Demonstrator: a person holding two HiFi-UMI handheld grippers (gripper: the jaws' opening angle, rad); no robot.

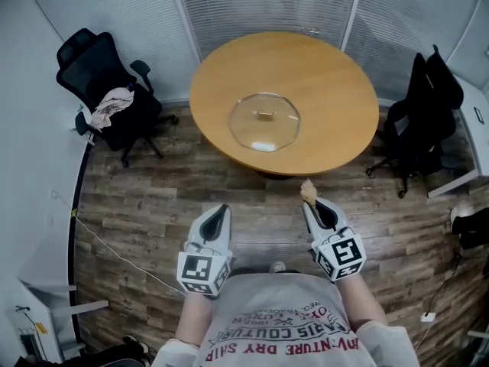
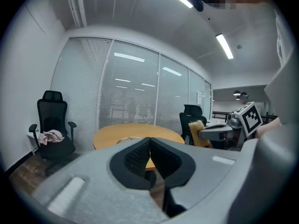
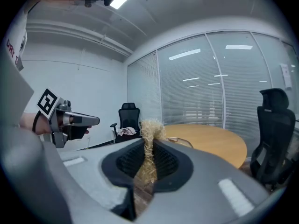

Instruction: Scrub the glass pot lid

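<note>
Over the person's shoulders, head view:
- The glass pot lid [image 1: 264, 121] lies flat, knob up, near the front-middle of a round wooden table [image 1: 336, 75]. It is alone on the top.
- Both tools are held low by the person's chest, well apart from the table, with bare floor between.
- The lid is straight ahead and about midway between the lines of the two tools. Neither is clearly nearer.
- The lid is round, so it has no long axis to line up on.
- The right gripper [image 1: 312, 205] carries a straw-coloured scrubber [image 1: 308, 192] poking out at its tip.
- The left gripper [image 1: 220, 211] shows nothing at its tip.
- Writing: the shirt print reads upside down and only partly, with "COUTURE" and "DRY" legible. The cubes carry square black-and-white markers with no words.

Left gripper view:
- The jaws are pressed together with nothing between them.
- The table edge sits ahead above the jaws, and the lid is only a faint glint on it.
- The other tool and its scrubber show off to the right.

Right gripper view:
- The jaws pinch the fibrous scrubber, and its tuft stands up past the pads.
- The lid shows just right of the tuft, on the table's near part.
- My guess is the whole rig must go forward to the table before any scrubbing, with the empty left tool free to steady the lid.
</note>
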